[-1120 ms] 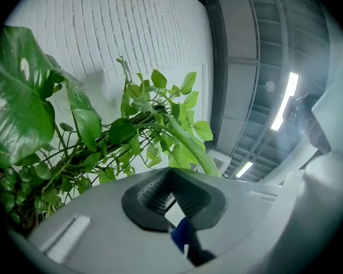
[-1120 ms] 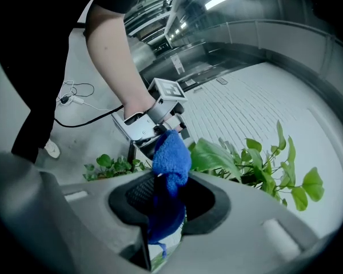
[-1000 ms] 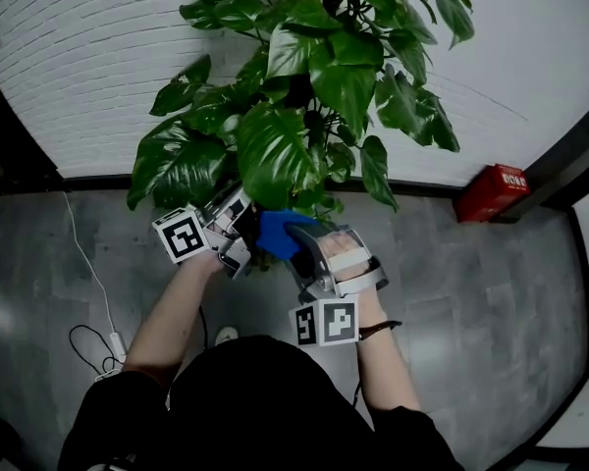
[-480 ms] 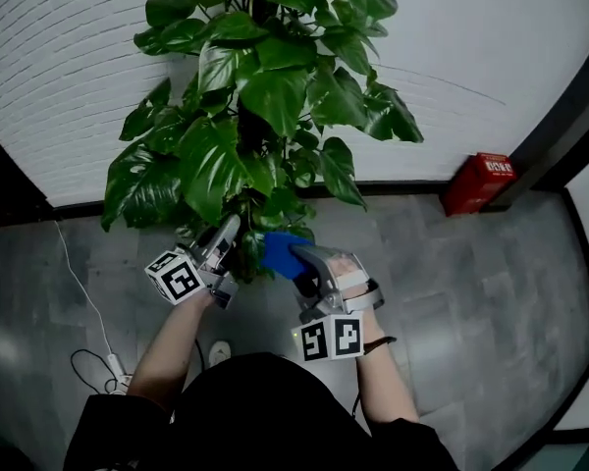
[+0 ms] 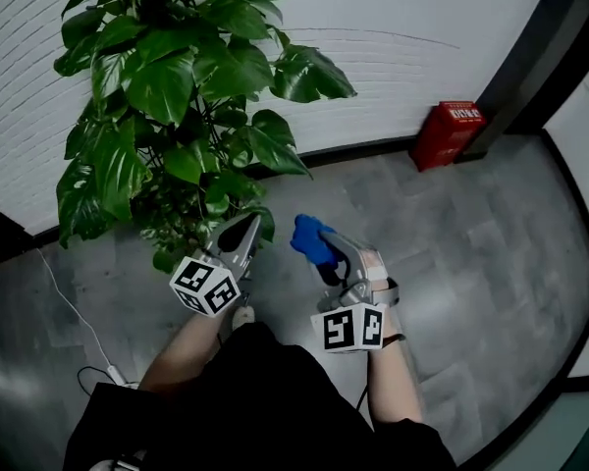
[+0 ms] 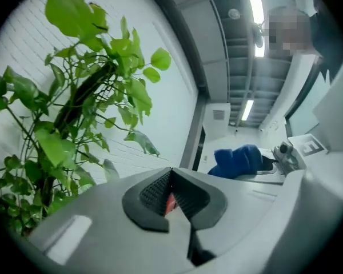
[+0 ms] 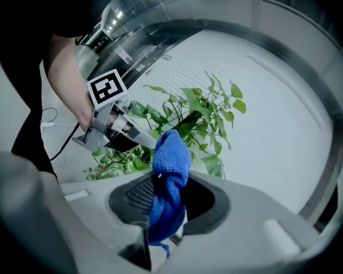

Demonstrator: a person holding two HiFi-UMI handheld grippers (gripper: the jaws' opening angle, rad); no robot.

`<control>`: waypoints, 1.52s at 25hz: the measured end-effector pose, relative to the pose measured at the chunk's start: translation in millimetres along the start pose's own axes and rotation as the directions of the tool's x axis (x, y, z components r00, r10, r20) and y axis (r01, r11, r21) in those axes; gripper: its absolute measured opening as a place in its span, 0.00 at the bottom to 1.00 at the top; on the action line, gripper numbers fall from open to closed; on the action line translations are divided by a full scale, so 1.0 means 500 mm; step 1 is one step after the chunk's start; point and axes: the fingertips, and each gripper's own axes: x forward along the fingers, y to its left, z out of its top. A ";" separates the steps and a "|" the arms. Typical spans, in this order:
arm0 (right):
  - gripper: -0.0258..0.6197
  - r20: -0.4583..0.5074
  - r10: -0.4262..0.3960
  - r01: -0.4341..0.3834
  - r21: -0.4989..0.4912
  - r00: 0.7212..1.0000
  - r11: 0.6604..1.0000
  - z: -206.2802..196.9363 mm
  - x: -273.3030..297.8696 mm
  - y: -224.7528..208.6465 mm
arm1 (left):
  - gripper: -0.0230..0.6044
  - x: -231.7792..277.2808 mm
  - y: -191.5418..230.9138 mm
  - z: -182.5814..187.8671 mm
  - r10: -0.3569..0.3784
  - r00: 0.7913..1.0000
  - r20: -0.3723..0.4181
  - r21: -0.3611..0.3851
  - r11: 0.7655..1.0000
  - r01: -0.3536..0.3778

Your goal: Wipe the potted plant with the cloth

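The potted plant (image 5: 167, 96) with broad green leaves stands against the white brick wall at the upper left of the head view. My right gripper (image 5: 326, 253) is shut on a bunched blue cloth (image 5: 312, 238), held over the floor to the right of the lowest leaves and apart from them. In the right gripper view the cloth (image 7: 168, 176) sticks up from between the jaws. My left gripper (image 5: 252, 228) is shut and empty, its tip just under the lowest leaves. In the left gripper view the plant (image 6: 74, 107) is at the left and the cloth (image 6: 237, 160) at the right.
A red box (image 5: 447, 130) sits on the grey floor by the wall at the right, beside a dark pillar (image 5: 530, 57). A white cable (image 5: 74, 312) runs along the floor at the left. The person's arms and dark clothing fill the bottom of the head view.
Both grippers have drawn back from the foliage; the cloth no longer touches a leaf. The view has swung right, so the plant now sits further left.
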 end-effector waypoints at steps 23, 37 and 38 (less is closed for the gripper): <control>0.20 0.219 0.171 -0.161 -0.060 0.961 0.985 -0.118 0.308 -0.315 | 0.03 0.373 0.222 -0.030 0.238 0.970 0.054 -0.018 0.971 -0.237; 0.20 0.437 0.178 0.108 -0.555 0.882 0.825 0.075 0.466 -0.528 | 0.03 0.535 0.358 0.006 0.473 0.876 0.093 -0.271 0.859 -0.435; 0.20 0.426 0.191 0.109 -0.585 0.884 0.804 0.069 0.489 -0.531 | 0.03 0.538 0.365 0.014 0.491 0.863 0.118 -0.293 0.848 -0.443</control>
